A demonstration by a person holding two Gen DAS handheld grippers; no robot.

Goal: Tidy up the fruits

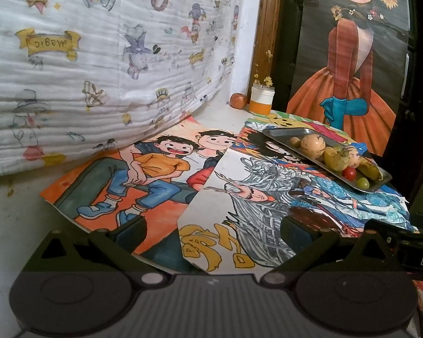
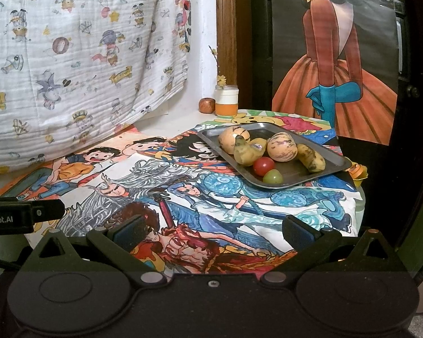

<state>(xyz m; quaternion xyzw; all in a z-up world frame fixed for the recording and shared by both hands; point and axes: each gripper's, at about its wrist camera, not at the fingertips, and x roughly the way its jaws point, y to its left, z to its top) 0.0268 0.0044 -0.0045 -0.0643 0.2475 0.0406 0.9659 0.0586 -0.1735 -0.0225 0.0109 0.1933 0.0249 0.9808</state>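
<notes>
- A white quilted blanket (image 2: 70,56) printed with little cartoon figures hangs along the far left.
- The left gripper (image 1: 211,231) hovers low at the near edge, fingers spread apart and holding nothing, over a drawing of two boys (image 1: 143,169).
- A second drawing of long-haired warriors (image 2: 183,197) covers the middle of the tabletop (image 2: 166,121).
- The right gripper (image 2: 211,231) sits above it, jaws likewise wide and empty.
- At the far wall a reddish-brown fruit (image 2: 206,105) rests just beside a white-and-orange jar (image 2: 226,102).
- To the right lies a metal tray (image 2: 332,163) holding two striped pale melons (image 2: 282,148), a pear (image 2: 245,152), a banana (image 2: 310,157), a red tomato (image 2: 263,165) and a green one (image 2: 272,176) touching it.
- A poster of a figure in an orange dress (image 2: 338,84) stands behind.
</notes>
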